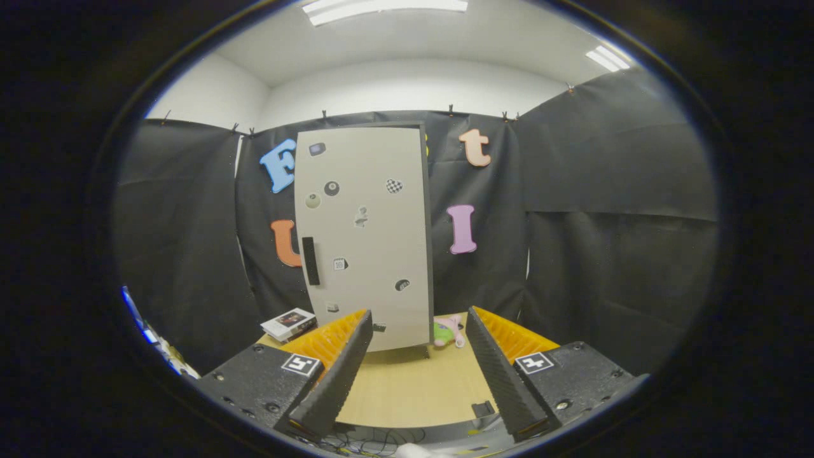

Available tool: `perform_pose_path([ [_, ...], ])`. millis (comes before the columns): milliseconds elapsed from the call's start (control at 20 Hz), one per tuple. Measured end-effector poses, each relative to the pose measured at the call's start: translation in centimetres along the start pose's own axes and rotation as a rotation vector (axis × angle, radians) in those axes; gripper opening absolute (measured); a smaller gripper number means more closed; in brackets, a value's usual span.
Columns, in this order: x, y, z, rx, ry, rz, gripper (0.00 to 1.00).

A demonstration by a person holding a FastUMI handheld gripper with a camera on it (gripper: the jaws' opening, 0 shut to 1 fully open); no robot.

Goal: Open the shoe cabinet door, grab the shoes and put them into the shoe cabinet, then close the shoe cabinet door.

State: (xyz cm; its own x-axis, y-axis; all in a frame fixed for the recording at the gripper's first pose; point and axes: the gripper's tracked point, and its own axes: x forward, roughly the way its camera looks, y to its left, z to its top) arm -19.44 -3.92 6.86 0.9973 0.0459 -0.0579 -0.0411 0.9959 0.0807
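The shoe cabinet [365, 235] stands upright on the wooden table [413, 388], well beyond my fingers. Its pale door is shut, dotted with small stickers, and carries a dark vertical handle [310, 261] near its left edge. My gripper [416, 375] is open with nothing between its fingers, held back from the cabinet above the table's near part. A small pink and green thing [449, 332], possibly a shoe, lies at the cabinet's right foot, just beyond the right finger.
A small flat box [289, 323] lies on the table to the left of the cabinet's base. Black cloth walls close the booth behind and on both sides. Cables [375, 439] trail along the table's near edge.
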Motion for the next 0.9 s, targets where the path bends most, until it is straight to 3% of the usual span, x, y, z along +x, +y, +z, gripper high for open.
perform_pose_path([
  [900, 2.4, 0.9, -0.1, -0.005, 0.018, -0.004, 0.97],
])
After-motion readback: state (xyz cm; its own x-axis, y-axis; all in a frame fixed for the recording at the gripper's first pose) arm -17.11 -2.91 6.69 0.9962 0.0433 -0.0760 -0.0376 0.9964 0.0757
